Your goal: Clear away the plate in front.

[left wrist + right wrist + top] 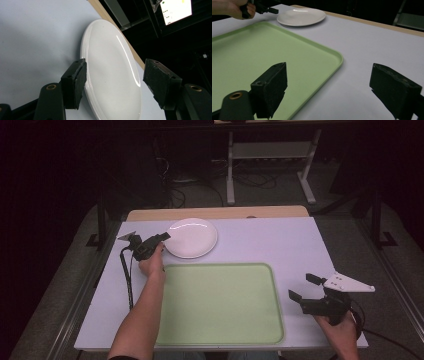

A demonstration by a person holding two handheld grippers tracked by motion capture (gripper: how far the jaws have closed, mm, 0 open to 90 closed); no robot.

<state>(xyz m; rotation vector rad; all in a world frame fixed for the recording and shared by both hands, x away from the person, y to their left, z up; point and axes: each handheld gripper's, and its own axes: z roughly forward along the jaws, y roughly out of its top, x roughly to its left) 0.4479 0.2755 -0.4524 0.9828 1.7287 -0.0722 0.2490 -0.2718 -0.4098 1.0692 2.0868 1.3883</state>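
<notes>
Reaching forward from the near edge of the table, the person's left forearm runs up along the left rim of the green tray [220,305], and the left hand [151,265] holds the left gripper [162,238] tilted toward the white plate [191,238]. Its jaws stand apart at the plate's left edge, nothing clamped between them. The left gripper view gives the closer account: the plate's rim [86,82] lies between the two black pads, with one pad [80,77] just beside the rim and the other well off over the plate's far side; whether the nearer pad touches the rim cannot be told. The plate is bare and lies flat on the table near its far left part, just beyond the tray's far left corner.

The right hand [340,325] rests at the table's near right corner, holding the right gripper [304,287] with its jaws wide apart and nothing in them, pointed toward the tray. From the right gripper view, the tray's right rim [337,56] passes between those jaws, and the plate [301,16] and the left hand [234,8] show farther off.

The table [280,240] has a pale lavender-white top with a strip of light wood [215,213] along its far edge. Beyond it the room is dark, with grey carpet [280,190], a white metal stand [272,165] and loose cables [175,195] on the floor. A lit screen [176,10] shows in the left gripper view.
</notes>
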